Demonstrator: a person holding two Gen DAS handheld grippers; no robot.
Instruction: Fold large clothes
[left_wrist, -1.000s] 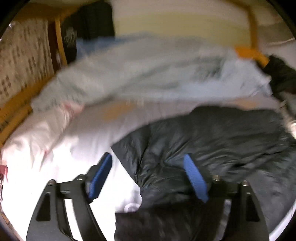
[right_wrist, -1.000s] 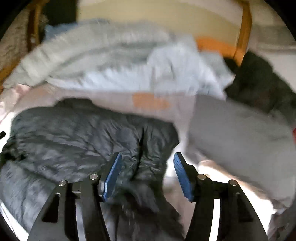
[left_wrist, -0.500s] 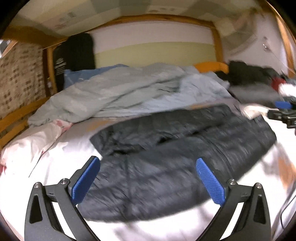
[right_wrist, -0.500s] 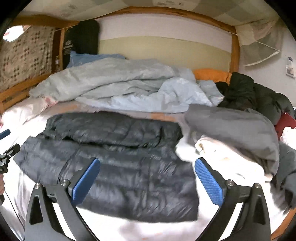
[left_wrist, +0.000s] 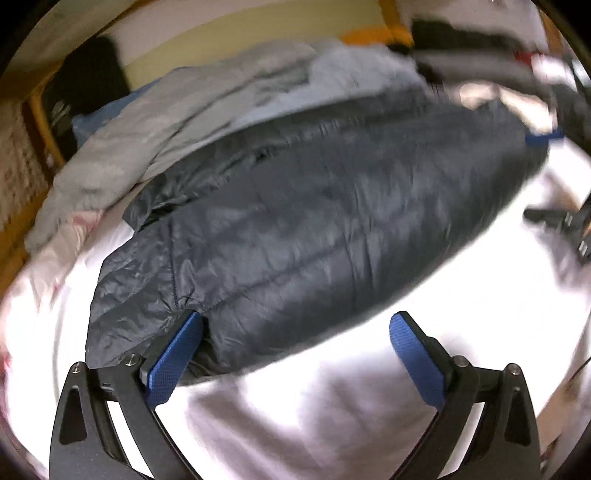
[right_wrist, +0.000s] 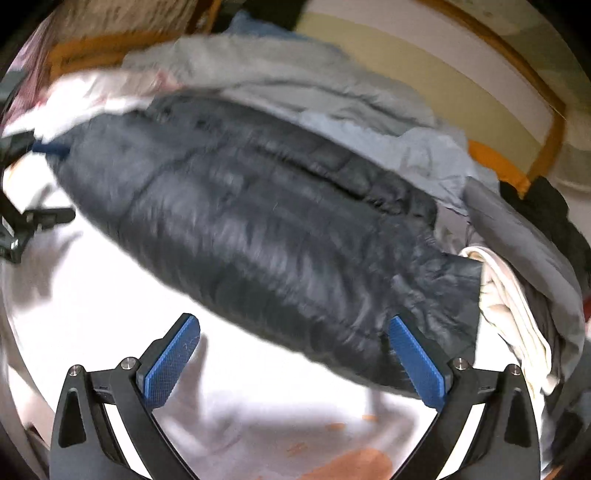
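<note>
Dark grey quilted puffer jacket (left_wrist: 314, 221) lies spread flat across the white bed sheet (left_wrist: 332, 406), filling the middle of both wrist views; in the right wrist view it (right_wrist: 277, 240) runs from upper left to lower right. My left gripper (left_wrist: 295, 354) stands wide open with nothing clamped: its left blue pad (left_wrist: 173, 362) sits at the jacket's near hem at lower left, contact unclear, while the other pad is over bare sheet. My right gripper (right_wrist: 295, 358) is likewise spread wide and holds nothing; its right blue pad (right_wrist: 417, 362) overlaps the jacket's lower right corner in the frame, and the left pad is over the sheet. Behind the jacket, a crumpled pale grey-blue duvet (left_wrist: 221, 99) fills the upper part of the frame. A grey garment (right_wrist: 517, 229) and a cream cloth (right_wrist: 506, 295) lie at the right edge of the right wrist view. Both views are motion-blurred.
</note>
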